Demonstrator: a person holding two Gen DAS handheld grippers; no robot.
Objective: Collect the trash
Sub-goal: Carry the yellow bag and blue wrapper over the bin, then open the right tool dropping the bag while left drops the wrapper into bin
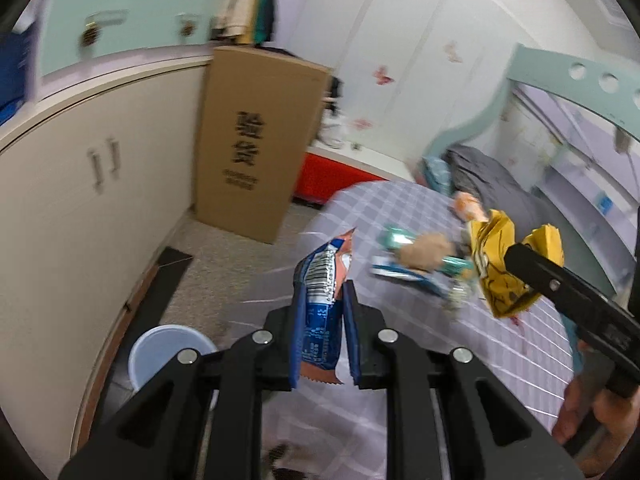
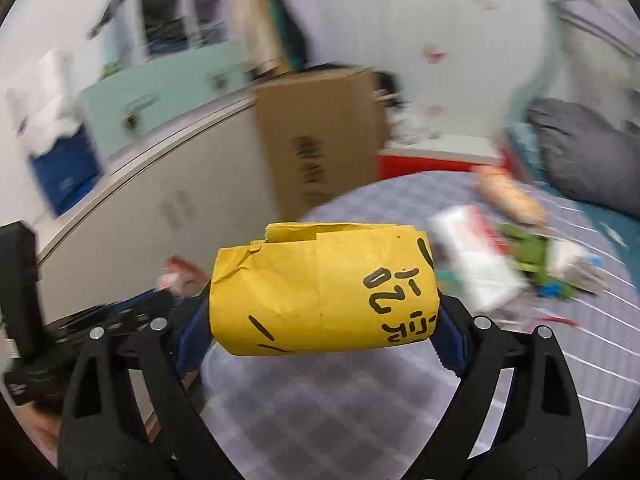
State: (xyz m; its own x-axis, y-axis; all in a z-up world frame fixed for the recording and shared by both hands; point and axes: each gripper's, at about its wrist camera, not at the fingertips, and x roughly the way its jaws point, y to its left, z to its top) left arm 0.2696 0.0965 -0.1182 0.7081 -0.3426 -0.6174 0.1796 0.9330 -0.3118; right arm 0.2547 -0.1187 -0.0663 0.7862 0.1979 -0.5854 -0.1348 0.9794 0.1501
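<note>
Your left gripper [image 1: 325, 312] has its jaws pinched narrow on a blue snack wrapper [image 1: 320, 300]; the wrapper stands upright between the fingers, barcode facing you, with an orange torn edge at top and bottom; it hangs above the near edge of the bed [image 1: 400, 360], which wears a lilac checked sheet.

Your right gripper [image 2: 324, 312] holds a crumpled yellow paper bag [image 2: 320, 292], its jaws spread fairly wide around it, one finger on each end; the bag lies crosswise, black lettering on its right half; from the left wrist camera you see the same bag [image 1: 504, 264] gripped above the bed's right side.

On the bed, beyond both grippers, more trash lies in a loose heap; a teal foil wrapper [image 1: 394, 238] and a brown crumpled lump [image 1: 426, 250] touch one another near the middle of the bed; from the right wrist camera a white and red packet [image 2: 472, 256] and a green wrapper [image 2: 528, 256] lie just beside each other, blurred; a grey pillow [image 2: 580, 152] sits at the far end of the bed.

Left of the bed, on the floor, stands a white bin [image 1: 168, 356], close under your left gripper; a tall cardboard box [image 1: 256, 144] leans against the cabinet [image 1: 80, 200] beyond the bed's foot.
</note>
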